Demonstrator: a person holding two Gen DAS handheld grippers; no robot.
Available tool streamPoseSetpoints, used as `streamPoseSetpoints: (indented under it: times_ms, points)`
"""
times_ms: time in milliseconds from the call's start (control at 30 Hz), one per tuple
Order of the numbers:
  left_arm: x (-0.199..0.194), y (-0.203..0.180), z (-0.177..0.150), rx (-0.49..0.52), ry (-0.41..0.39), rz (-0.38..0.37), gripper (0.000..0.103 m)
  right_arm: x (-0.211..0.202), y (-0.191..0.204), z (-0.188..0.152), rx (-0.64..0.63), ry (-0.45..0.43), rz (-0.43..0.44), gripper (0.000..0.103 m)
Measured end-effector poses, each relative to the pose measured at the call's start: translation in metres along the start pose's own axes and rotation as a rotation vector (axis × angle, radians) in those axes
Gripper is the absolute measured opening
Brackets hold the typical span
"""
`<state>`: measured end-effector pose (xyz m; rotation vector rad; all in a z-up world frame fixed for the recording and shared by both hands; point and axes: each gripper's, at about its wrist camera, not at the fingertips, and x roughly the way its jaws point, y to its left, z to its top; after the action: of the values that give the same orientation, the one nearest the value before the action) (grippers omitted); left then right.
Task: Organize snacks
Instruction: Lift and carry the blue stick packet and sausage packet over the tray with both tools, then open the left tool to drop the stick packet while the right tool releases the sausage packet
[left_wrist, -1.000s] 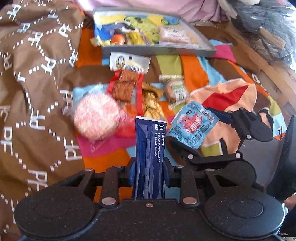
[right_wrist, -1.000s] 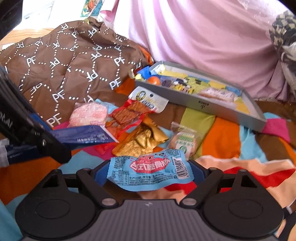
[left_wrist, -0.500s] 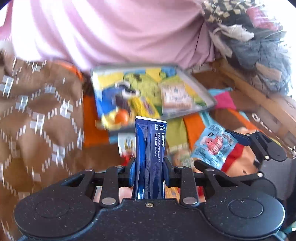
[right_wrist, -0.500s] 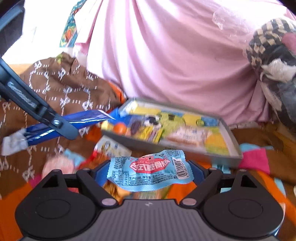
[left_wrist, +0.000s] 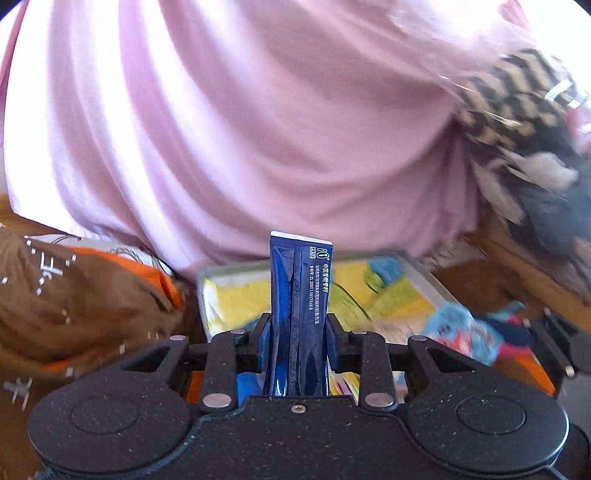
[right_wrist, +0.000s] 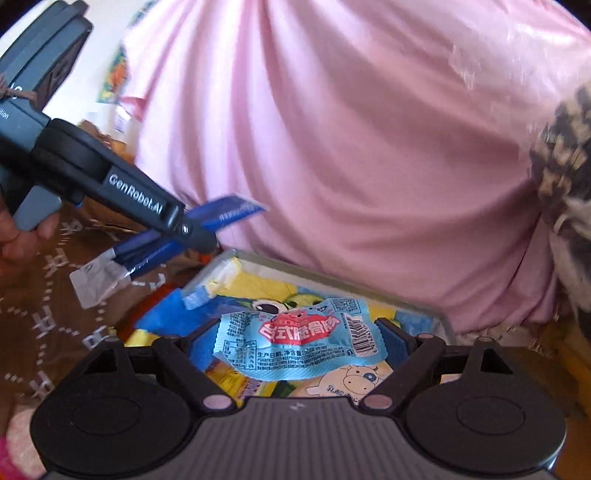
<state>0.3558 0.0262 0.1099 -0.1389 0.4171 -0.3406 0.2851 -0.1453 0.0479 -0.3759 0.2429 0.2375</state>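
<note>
Dark blue packet (left_wrist: 299, 314) stands upright, clamped in my left gripper (left_wrist: 298, 341). Light blue packet (right_wrist: 301, 341) lies crosswise, pinched in my right gripper (right_wrist: 301, 347). Both hang over the tray (right_wrist: 439, 317), which sits at 12 o'clock just past the fingers. Inside it I make out a cartoon lining and a cow-print packet (right_wrist: 354, 380) at 5 o'clock. My read: two snacks in transit, neither set down yet. Pink cloth (right_wrist: 351, 147) fills the view beyond; any snacks left outside are out of view.

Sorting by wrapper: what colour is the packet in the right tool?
Light blue snack packet with a red label, clearest in the right wrist view.
</note>
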Motion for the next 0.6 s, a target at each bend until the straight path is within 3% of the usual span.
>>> streamPoseSetpoints:
  times_ms: [300,600]
  points:
    - [0.060,0.016,0.006,-0.072,0.031,0.030,0.031,0.068,-0.035,-0.006,0.215,0.130,-0.060,0.090]
    - [0.087,0.029,-0.010,-0.128,0.077,0.043,0.032,0.082,-0.038,-0.011,0.247,0.148,-0.050,0.091]
